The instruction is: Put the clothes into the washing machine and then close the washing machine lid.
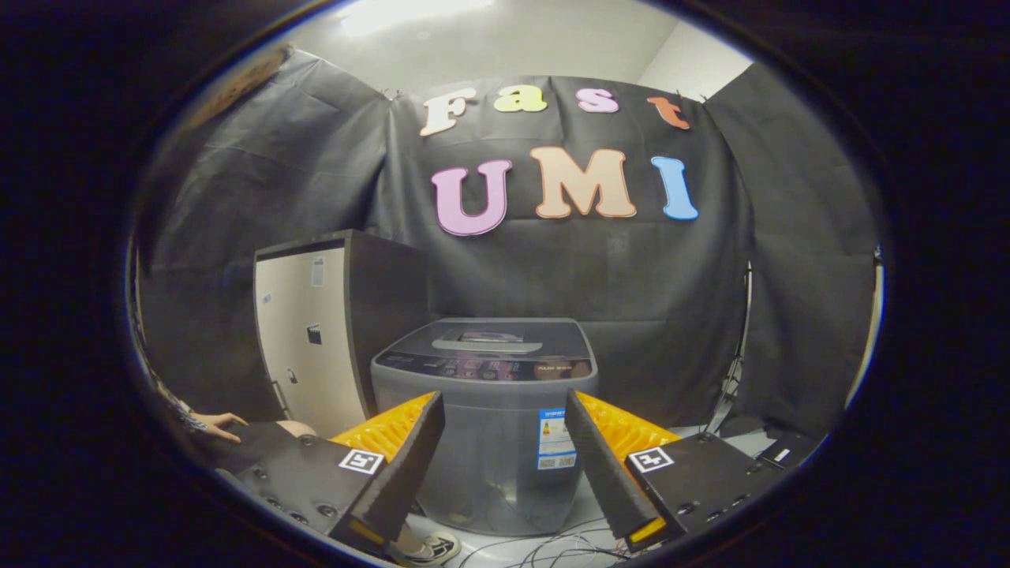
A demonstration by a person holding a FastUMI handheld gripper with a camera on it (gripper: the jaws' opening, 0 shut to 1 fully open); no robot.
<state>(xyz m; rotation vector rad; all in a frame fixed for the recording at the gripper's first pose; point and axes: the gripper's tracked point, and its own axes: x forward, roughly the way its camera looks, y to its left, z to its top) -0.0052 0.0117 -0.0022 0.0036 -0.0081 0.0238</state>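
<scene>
A grey top-loading washing machine point(489, 426) stands on the floor straight ahead, beyond the fingers. Its dark lid point(489, 341) lies flat and shut on top, with a handle at its middle. My gripper point(505, 410) is open, its two black fingers with orange backing spread wide, and nothing sits between them. The fingers point(410, 465) frame the machine's front wall from some distance back. I see no clothes from here.
A dark cabinet with a pale door point(308, 339) stands left of the machine. A person's hand point(217, 426) rests low at the left, and a shoe point(430, 548) shows by the left finger. Cables point(552, 548) lie on the floor before the machine. A stand point(738, 371) rises at the right.
</scene>
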